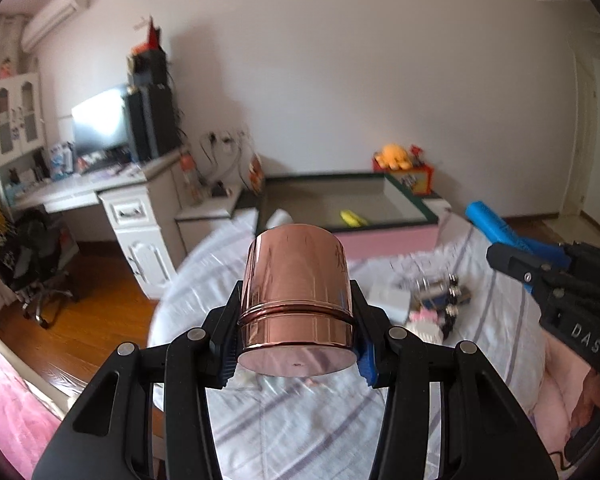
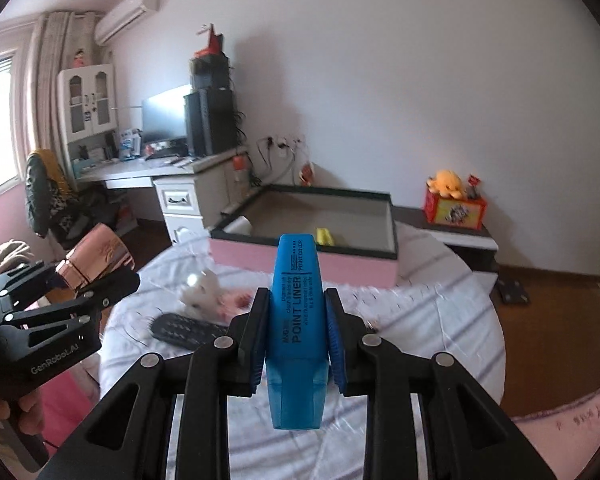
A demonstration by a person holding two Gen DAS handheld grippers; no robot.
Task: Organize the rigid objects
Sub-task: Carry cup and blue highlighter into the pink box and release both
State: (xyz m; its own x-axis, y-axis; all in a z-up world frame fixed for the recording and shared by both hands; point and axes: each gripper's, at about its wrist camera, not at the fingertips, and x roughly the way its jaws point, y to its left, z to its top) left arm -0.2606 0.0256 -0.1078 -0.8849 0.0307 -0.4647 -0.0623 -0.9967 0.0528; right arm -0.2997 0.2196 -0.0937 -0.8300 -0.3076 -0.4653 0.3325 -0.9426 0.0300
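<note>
The left gripper (image 1: 296,344) is clenched on a rose-gold metal cup (image 1: 296,300), pads pressing both sides near the cup's base, w/ the flat bottom facing the camera and the far end pointing toward the tray — held up in the air above the bed (image 1: 300,420). The right gripper (image 2: 296,344) is clamped on a blue highlighter (image 2: 296,328) marked "POINT LINER", gripped around its middle, one end near the lens, the other aimed away, also off the bedding. In the left wrist view the right gripper shows at the right edge w/ the blue marker sticking out toward upper left; in the right wrist view the left gripper sits at the left edge holding the cup tilted. Ahead of both, resting on the far end of the striped sheet, is a shallow open tray (image 2: 392,220) w/ pink sides and a dark rim; inside it lie a yellow item (image 2: 325,236) and a white roll-like thing (image 2: 240,225) near the left corner. On the sheet btwn grippers and tray lies a blurred clutter: a white-and-pink toy (image 2: 204,292), a black remote-like piece (image 2: 184,330), and in the left view some metal bits (image 1: 440,292) — too blurred to name. Beyond the tray, a red box w/ an orange plush (image 2: 446,184) on it stands by the wall; desk w/ monitor (image 2: 166,116) at left.
</note>
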